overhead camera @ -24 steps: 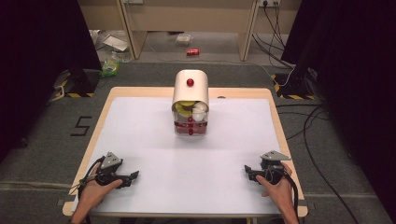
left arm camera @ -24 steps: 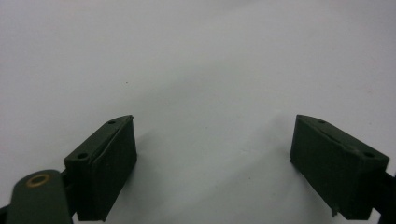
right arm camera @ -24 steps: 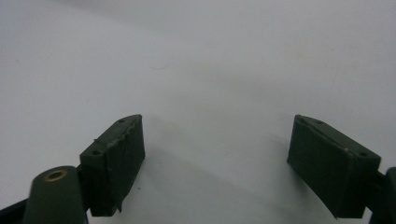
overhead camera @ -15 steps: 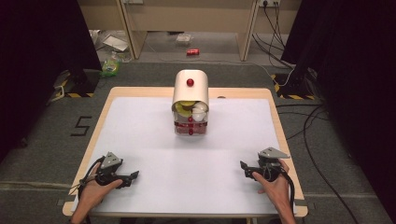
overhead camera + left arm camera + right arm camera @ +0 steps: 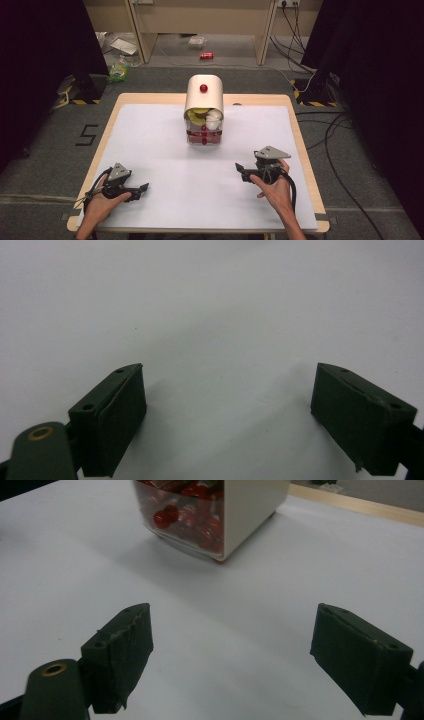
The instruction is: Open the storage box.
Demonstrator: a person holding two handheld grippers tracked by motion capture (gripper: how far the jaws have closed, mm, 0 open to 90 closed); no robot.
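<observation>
Right gripper (image 5: 243,171) jaws spread wide, empty, aimed at the cream rounded container with red knobs (image 5: 204,107); probably lining up; left gripper (image 5: 140,189) gapes too, idle.

You have one white-topped table (image 5: 150,150) in front of you, and on it stands one cream container (image 5: 204,95) at about twelve o'clock, carrying one red knob (image 5: 203,88) on its rounded top and two more red knobs (image 5: 204,135) on its clear lower front. You hold two grippers, the left gripper (image 5: 142,189) at about seven o'clock and the right gripper (image 5: 240,170) at about five o'clock, each with two black jaws standing wide apart with nothing between them. Beyond the table, on the floor at twelve o'clock, you can count one red can (image 5: 206,55).
</observation>
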